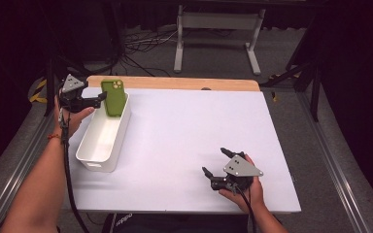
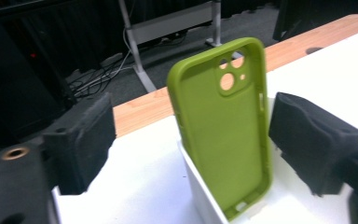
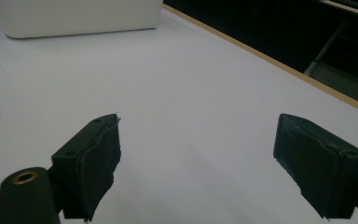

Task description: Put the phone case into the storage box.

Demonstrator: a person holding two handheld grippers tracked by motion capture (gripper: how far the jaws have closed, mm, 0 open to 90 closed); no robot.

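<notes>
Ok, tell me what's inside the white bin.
A green phone case stands tilted at the far end of the white bin, leaning on its end wall. The rest of the visible interior looks empty; the near wall hides part of the floor.

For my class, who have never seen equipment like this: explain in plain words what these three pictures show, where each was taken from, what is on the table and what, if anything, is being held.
No robot here: a person holds a hand tool in each hand, each ending in two black fingers that pinch. One picture looks down from above the table. The other two come from small cameras riding on the tools, looking out between their fingers.

On the white table stands a long white bin. A green phone case stands nearly upright, leaning at the bin's far end, its camera holes at the top.

The left gripper is beside the case. Its own view shows the fingers spread either side of the case, not touching, so nothing is held.

The right gripper rests low over bare table, fingers wide open and empty.
</notes>
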